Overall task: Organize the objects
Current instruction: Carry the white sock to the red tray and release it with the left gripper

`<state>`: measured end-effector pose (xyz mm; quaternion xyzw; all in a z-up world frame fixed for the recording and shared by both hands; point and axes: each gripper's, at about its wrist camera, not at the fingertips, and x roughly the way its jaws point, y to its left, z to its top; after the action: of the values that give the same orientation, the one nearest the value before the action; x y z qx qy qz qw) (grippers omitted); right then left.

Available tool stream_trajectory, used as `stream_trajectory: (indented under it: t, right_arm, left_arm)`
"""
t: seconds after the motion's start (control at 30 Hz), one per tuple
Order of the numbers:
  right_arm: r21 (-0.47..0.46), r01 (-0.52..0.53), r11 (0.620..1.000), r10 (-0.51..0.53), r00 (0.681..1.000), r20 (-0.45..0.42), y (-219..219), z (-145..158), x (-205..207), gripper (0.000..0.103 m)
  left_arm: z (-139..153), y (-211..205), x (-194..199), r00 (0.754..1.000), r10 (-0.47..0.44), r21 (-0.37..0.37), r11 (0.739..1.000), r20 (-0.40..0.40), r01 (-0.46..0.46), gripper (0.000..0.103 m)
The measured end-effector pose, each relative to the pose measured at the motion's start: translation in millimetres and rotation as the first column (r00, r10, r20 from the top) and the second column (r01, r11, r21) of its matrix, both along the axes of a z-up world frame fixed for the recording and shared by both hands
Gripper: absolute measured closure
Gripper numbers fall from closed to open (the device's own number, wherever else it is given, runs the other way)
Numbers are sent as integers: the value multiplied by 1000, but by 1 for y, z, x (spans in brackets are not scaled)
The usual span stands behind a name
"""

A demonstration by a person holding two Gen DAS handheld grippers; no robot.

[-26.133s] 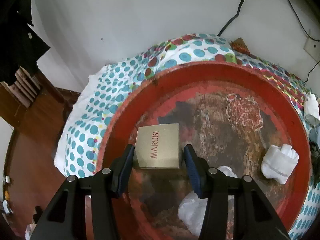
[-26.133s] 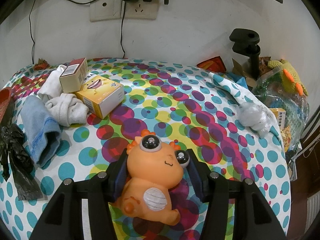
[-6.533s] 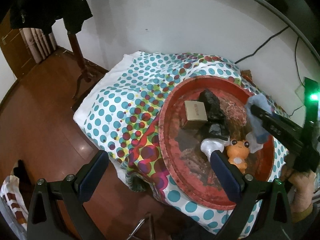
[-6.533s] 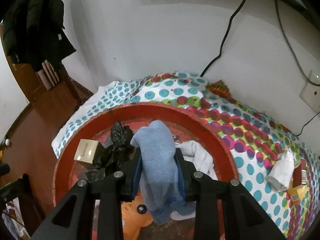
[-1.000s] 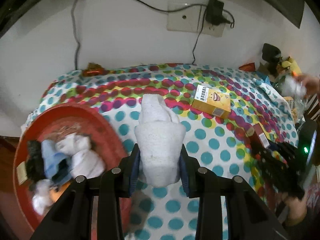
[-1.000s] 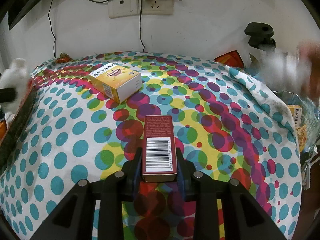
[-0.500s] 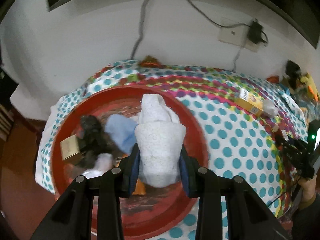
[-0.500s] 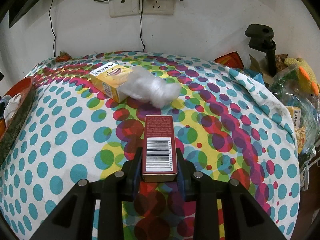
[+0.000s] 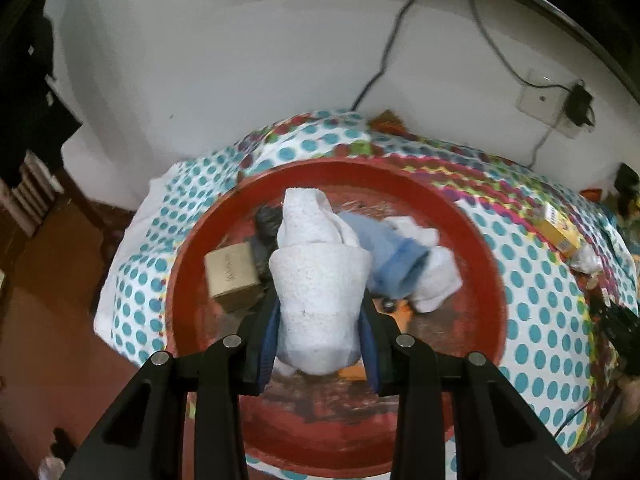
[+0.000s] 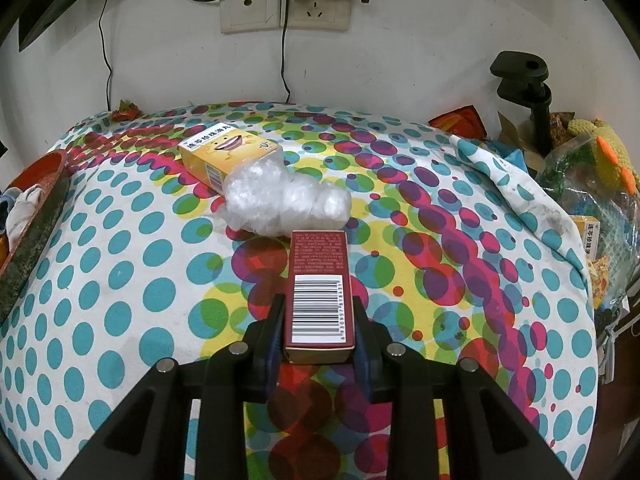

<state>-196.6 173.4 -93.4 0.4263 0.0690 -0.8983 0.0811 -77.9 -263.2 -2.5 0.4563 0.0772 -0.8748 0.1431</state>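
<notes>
A: Where's the white cloth point(image 9: 318, 296)?
B: Clamped in the left gripper point(image 9: 319, 338), above the red tray point(image 9: 486, 292), seemingly clear of it.
A: And the right gripper point(image 10: 319, 338)?
B: Pinching a red box point(image 10: 319, 292) over the dotted sheet point(image 10: 120, 280).

White rolled towel point(image 9: 316, 292) pinched upright above red tray point(image 9: 480, 248). Maroon barcode box point(image 10: 319, 296) clamped, long axis pointing away, just near of crumpled clear plastic point(image 10: 286, 204).

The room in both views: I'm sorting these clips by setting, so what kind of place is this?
Probably a room in a home, not a lab: a table under a polka-dot cloth against a white wall with a plugged-in wall socket, wooden flooring, and household clutter, including a knitted toy.
</notes>
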Motion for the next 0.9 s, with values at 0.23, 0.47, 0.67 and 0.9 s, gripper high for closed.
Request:
stream_trajectory:
  t: [0.23,0.47,0.67,0.9]
  right_arm:
    - [2,0,1000,0,1000,-1,0,0,0,72]
    - [22,-1,1000,1,1000,-6,-1,0,1,72]
    - [42,-2,999,2,1000,-12,-3,0,1,72]
    - [52,-1,999,2,1000,-15,-5,0,1,72]
  left_arm:
    - [-15,-15,9,999,40,1,999,17,-40,70]
    - [-21,-21,13,997,71,-25,997,19,-71,70]
    - [-30,-23,13,997,76,-40,996,32,-75,69]
    - [-39,-29,14,995,87,-27,996,44,-86,68]
